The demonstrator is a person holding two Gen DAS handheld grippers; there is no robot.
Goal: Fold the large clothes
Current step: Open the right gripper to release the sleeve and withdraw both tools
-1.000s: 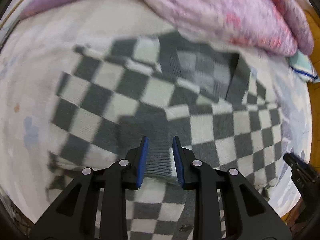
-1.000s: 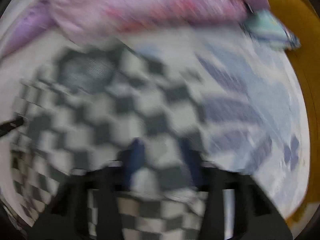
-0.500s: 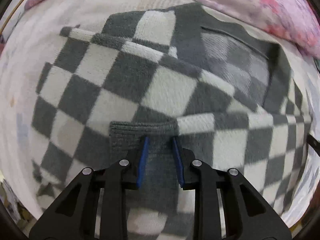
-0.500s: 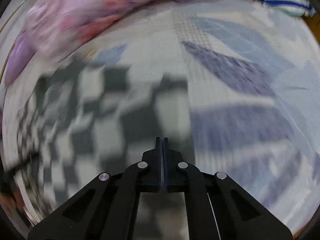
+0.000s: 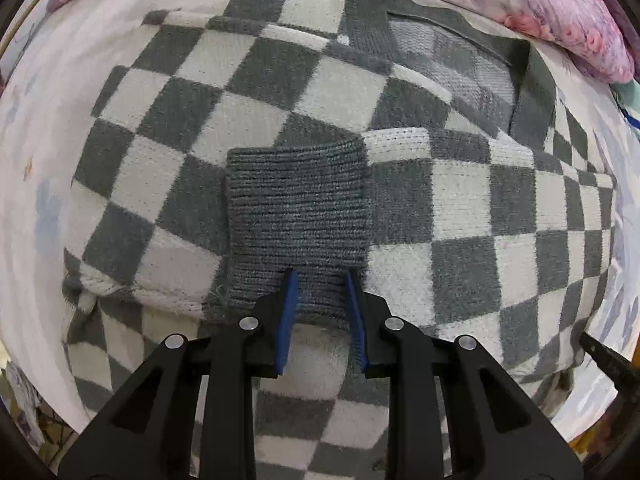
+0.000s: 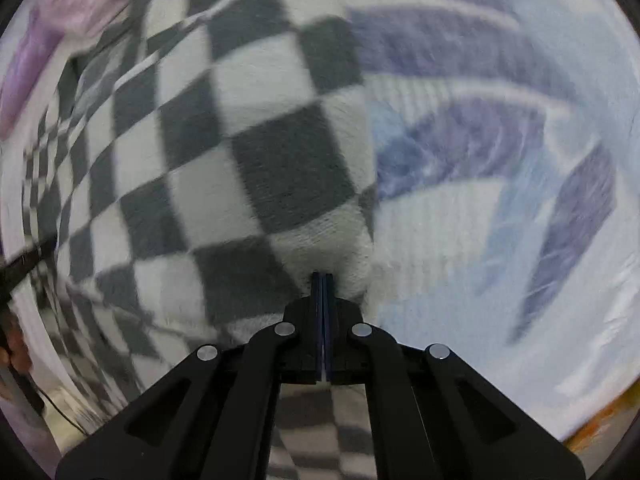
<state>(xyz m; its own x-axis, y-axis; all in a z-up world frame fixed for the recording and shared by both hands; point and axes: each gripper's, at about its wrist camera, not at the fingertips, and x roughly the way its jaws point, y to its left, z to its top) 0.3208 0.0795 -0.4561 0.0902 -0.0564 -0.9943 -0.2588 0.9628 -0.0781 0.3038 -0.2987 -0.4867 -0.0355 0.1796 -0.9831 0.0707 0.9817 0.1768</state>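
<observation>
Gripping the sweater's ribbed cuff (image 5: 298,216), left gripper (image 5: 320,280) jaws point down.

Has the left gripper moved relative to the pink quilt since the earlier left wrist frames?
Yes. The left gripper, clamped on the grey cuff, came down closer to the checkered sweater; the pink quilt slid toward the frame's top right.

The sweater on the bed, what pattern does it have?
Grey and white checks on the sweater, with a plain grey ribbed cuff. Clearest in the left wrist view.
</observation>
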